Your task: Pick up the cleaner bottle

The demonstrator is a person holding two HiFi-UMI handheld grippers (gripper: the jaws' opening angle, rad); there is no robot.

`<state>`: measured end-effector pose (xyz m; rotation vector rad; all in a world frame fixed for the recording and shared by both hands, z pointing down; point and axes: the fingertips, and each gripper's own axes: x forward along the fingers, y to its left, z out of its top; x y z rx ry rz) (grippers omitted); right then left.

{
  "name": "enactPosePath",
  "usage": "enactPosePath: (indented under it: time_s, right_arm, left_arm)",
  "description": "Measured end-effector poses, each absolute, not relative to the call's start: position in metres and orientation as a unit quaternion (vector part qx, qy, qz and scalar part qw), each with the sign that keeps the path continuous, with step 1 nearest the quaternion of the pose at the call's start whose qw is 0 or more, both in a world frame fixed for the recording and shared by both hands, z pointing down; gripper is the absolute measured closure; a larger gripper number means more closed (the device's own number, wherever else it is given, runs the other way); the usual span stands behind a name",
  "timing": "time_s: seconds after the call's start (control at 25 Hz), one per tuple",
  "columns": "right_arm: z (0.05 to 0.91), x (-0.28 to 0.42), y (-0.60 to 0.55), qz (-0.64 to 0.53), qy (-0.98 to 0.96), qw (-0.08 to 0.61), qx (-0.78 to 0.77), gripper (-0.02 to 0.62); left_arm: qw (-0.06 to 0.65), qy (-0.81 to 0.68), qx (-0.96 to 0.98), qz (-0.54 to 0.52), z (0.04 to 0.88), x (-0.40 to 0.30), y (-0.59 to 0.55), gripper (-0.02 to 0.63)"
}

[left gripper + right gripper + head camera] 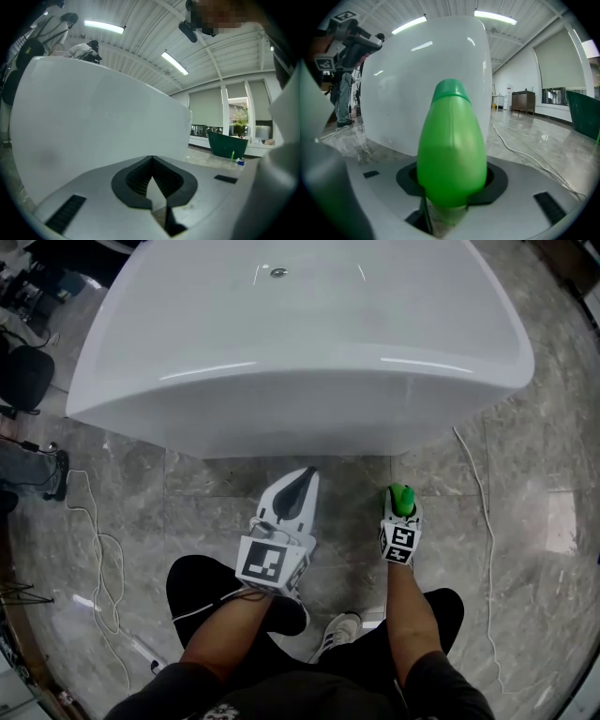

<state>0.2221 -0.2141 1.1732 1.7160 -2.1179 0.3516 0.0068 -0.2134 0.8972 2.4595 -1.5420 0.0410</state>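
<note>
The green cleaner bottle (402, 497) stands on the marble floor just in front of the white bathtub (300, 362). My right gripper (401, 509) is round it, and in the right gripper view the bottle (452, 145) fills the gap, its sides against both black pads, cap pointing away. To the left of it, my left gripper (303, 478) hangs over the floor near the tub wall. Its tips meet with nothing between them. In the left gripper view that gripper (152, 160) faces the tub's white side (93, 126).
A white cable (98, 559) loops over the floor at the left and another cable (484, 512) runs along the right. The person's shoes (342, 629) are just behind the grippers. A black chair (23, 376) stands far left. A dark green bin (227, 143) sits in the distance.
</note>
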Motion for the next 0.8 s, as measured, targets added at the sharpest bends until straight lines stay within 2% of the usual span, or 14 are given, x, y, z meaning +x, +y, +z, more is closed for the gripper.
enactPosePath:
  time_s: [0.48,0.8]
  right_arm:
    - [1.159,0.24,-0.227,0.131,-0.763,0.203,0.599,0.402]
    - [1.115,0.261,-0.247,0.13,-0.748,0.212,0.615,0.402]
  left_arm:
    - [0.122,-0.53,0.839,0.017,0.895,0.015,-0.215,0.6]
    - [0.148,-0.529,0.835,0.038,0.889,0.016,-0.221,0.6]
